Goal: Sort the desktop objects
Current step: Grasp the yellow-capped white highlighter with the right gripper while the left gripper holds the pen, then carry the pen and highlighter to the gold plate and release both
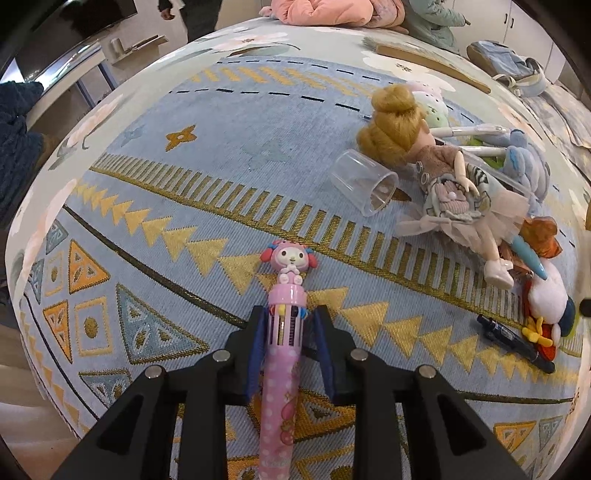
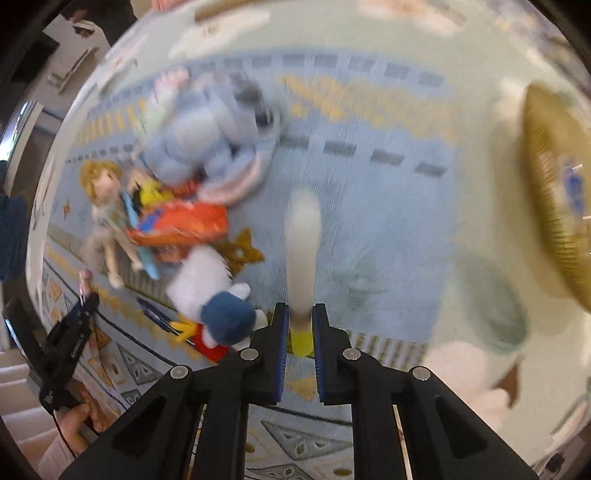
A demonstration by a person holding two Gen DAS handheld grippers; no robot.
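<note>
Here a table (image 1: pixel 236 147) is seen covered by a pale blue woven cloth with gold triangles, bars and dashed lines; the right wrist view is blurred. Pink folded clothing (image 1: pixel 325 11) lies at the far edge, and white cabinets (image 1: pixel 517 18) line the room beyond.

A clear plastic cup (image 1: pixel 365 182) lies on its side, mouth toward the camera, nothing visible inside. A golden woven basket (image 2: pixel 554 192) is glimpsed at the right in the right wrist view; its contents cannot be told.

The pink multicolour pen (image 1: pixel 282 354), topped by a cartoon figure, is clamped between the narrowed fingers of the left gripper (image 1: pixel 288 314), its top pointing forward. A white, yellow-ended object (image 2: pixel 303 258), too blurred to name, is gripped by the right gripper (image 2: pixel 300 314).

A blonde doll (image 1: pixel 439 173) lies just beside the cup amid a heap with a blue plush (image 2: pixel 214 136), an orange packet (image 2: pixel 181 221) and a white duck plush (image 2: pixel 210 295). A dark pen (image 1: pixel 517 343) rests near the duck.
</note>
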